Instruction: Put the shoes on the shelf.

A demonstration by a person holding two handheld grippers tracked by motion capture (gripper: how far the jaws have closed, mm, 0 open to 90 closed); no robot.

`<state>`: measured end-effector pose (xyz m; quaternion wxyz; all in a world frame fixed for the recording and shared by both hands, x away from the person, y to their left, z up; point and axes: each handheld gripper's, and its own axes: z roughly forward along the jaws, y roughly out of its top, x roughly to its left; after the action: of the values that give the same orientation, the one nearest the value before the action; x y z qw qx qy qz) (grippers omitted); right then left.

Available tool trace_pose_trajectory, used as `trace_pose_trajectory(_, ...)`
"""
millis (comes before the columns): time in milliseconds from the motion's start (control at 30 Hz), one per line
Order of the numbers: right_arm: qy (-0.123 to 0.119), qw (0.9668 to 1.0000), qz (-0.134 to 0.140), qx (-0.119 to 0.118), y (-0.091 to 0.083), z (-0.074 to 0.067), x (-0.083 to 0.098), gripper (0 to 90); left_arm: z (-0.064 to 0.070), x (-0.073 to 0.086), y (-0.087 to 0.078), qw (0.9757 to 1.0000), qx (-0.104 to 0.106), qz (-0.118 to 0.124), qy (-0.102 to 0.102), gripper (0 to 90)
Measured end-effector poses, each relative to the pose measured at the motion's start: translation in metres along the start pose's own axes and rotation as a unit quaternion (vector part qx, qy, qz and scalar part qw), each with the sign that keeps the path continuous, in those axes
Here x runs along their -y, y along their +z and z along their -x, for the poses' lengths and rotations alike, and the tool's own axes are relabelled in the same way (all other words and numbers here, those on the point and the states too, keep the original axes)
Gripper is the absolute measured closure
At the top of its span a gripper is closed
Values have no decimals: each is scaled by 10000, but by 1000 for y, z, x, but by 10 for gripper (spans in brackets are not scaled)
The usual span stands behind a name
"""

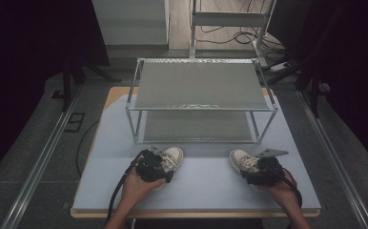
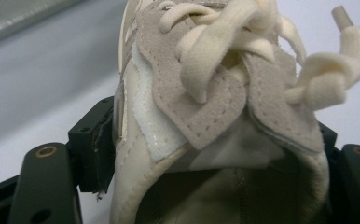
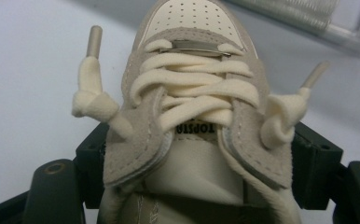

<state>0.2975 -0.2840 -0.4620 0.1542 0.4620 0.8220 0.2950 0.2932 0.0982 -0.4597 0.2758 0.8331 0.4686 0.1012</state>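
Left claw point(image 1: 160, 164) straddles left shoe point(image 1: 171, 157); right claw point(image 1: 253, 168) straddles right shoe point(image 1: 241, 160).

Left hand-held gripper point(image 1: 154, 166) and right hand-held gripper point(image 1: 263, 171) sit low, jaws wide; both forearms angle inward from below

There's a two-tier metal rack point(image 1: 201, 86) sitting toward the back of the pale blue surface point(image 1: 206, 183), both its shelves bare. Behind it, some cables point(image 1: 230, 36) are tangled on the floor, and grey rails point(image 1: 41, 162) run along each side.
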Motion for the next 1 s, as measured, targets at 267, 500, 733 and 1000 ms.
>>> trace_pose_trajectory(267,22,9999,107,-54,-1,1,-12,253,-1,-13,1,9999,93,46,44,250)
trace_pose_trajectory(500,38,9998,172,-105,2,2,-26,254,1,-29,4,9998,137,36,143,249)
trace_pose_trajectory(733,70,9997,196,-111,7,1,-42,254,3,-44,10,9998,109,54,138,249)
trace_pose_trajectory(1000,70,9997,211,-64,17,0,-59,255,8,-61,17,9998,82,104,124,249)
